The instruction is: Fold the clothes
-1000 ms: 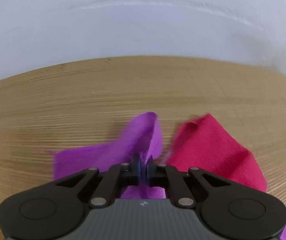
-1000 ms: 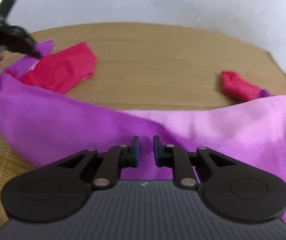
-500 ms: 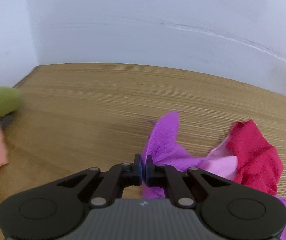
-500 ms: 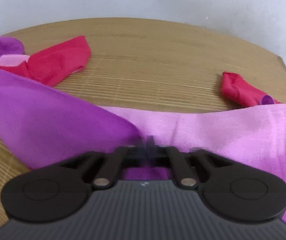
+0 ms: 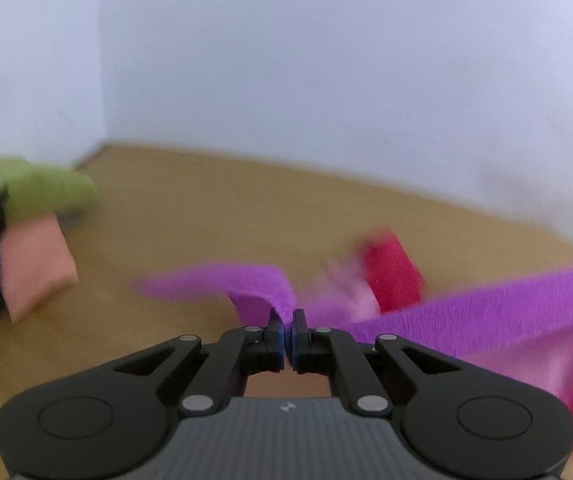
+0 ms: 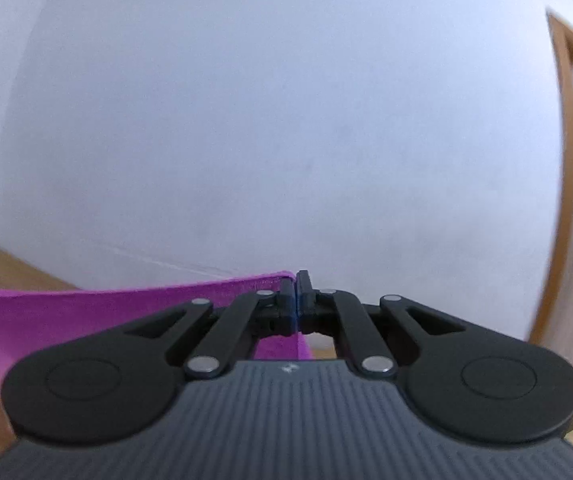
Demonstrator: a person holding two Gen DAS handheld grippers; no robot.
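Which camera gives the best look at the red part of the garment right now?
The left wrist view: the red part shows there, blurred, behind the purple fabric. The right wrist view shows only purple fabric, no red.

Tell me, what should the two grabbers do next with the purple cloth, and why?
Probably pull the two apart a little, to stretch the cloth flat before folding. The left gripper and the right gripper each have their jaws shut on an edge of the purple garment, which hangs lifted between them, while its red part trails bunched near the wooden table.
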